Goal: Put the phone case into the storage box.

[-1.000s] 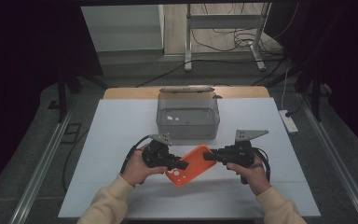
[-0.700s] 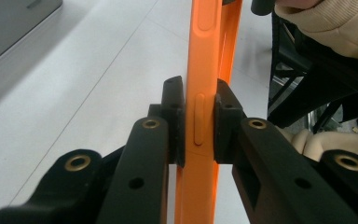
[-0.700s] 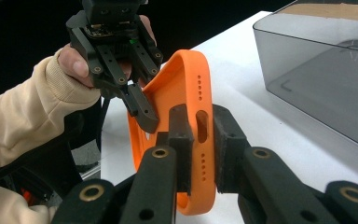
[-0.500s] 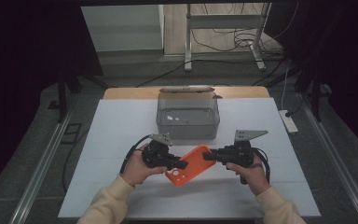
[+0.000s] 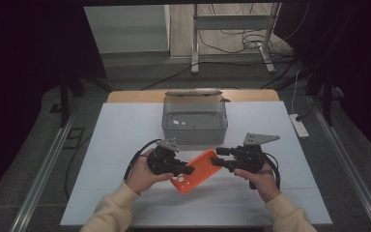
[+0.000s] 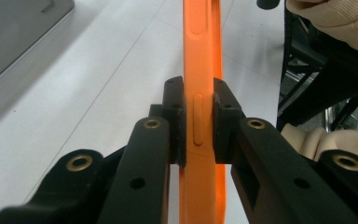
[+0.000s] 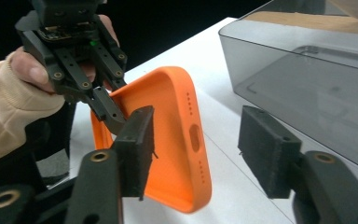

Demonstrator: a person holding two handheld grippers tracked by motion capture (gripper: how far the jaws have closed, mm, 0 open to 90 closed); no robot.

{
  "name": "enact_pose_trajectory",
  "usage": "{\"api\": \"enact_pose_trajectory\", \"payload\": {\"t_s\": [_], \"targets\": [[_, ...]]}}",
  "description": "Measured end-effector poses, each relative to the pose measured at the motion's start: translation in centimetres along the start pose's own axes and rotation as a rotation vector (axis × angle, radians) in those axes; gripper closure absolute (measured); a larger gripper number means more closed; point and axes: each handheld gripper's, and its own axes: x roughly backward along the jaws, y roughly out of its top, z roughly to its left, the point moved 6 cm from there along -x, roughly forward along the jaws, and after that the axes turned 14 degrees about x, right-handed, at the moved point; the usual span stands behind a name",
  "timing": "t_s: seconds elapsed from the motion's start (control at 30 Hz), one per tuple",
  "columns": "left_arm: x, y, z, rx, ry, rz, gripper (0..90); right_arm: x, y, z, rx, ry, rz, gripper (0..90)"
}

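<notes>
Right gripper [image 7: 196, 154] jaws just opened, releasing case [image 5: 196, 170]; left gripper [image 6: 199, 116] clamps case edge, holding it tilted near box [image 5: 194, 126].

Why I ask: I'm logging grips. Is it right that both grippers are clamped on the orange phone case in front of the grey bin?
Not quite. Only the left gripper clamps the orange phone case. The right gripper has just been opening; the right gripper view shows its pads clear of the case. The grey bin stands behind.
</notes>
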Motion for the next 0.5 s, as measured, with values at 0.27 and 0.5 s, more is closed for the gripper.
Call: {"api": "enact_pose_trajectory", "payload": {"t_s": [0.27, 0.5], "targets": [[0.7, 0.0, 0.3, 0.013, 0.018, -0.016, 79.7, 0.3, 0.0, -0.3, 0.003, -0.048, 0.006, 35.4], [1.2, 0.1, 0.6, 0.019, 0.043, -0.026, 79.7, 0.4, -0.5, -0.5, 0.000, -0.072, 0.027, 30.6]]}}
